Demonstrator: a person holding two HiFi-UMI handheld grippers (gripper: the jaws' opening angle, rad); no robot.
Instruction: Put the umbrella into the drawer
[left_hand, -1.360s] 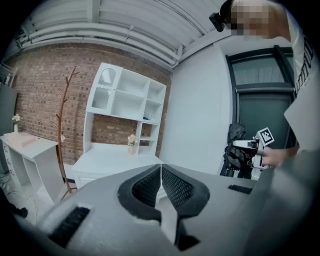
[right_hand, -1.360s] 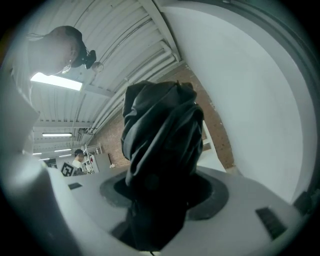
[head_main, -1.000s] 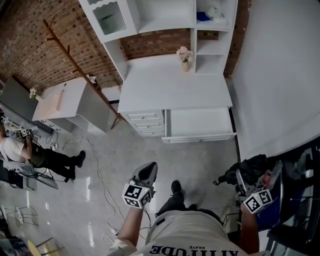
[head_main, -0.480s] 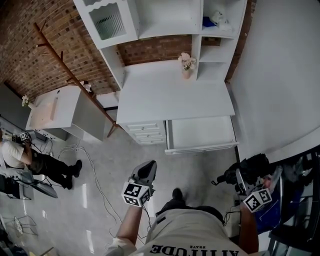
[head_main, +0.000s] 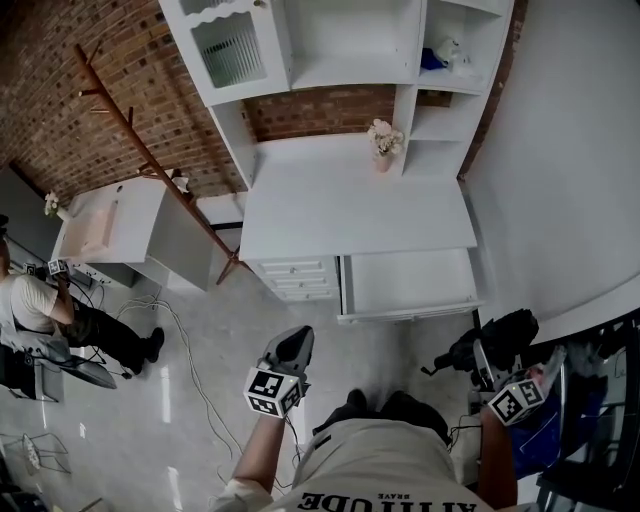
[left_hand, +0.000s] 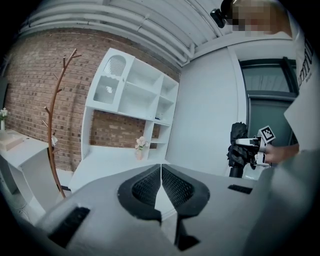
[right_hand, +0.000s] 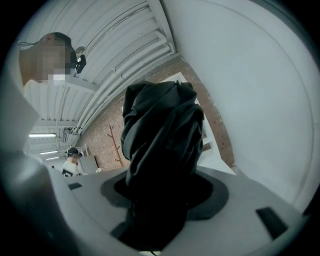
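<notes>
A folded black umbrella (head_main: 495, 340) (right_hand: 162, 150) sits between the jaws of my right gripper (head_main: 487, 362) (right_hand: 160, 200), which is shut on it at the lower right of the head view. It also shows in the left gripper view as a black umbrella (left_hand: 238, 149). The white desk (head_main: 350, 205) has its wide drawer (head_main: 408, 285) pulled open under the top, some way ahead of both grippers. My left gripper (head_main: 293, 346) (left_hand: 160, 186) is shut with nothing in it, lower centre, well short of the desk.
A small drawer stack (head_main: 297, 279) sits left of the open drawer. A flower vase (head_main: 383, 148) stands on the desktop under a white shelf hutch (head_main: 330, 50). A wooden coat rack (head_main: 150, 140) leans at left. A person (head_main: 50, 310) sits far left. Cables (head_main: 190, 350) trail over the floor.
The desk and open drawer have shifted right and lower in the head view, so they are a little closer. Both grippers keep their places in the picture, the right one still holding the umbrella.
</notes>
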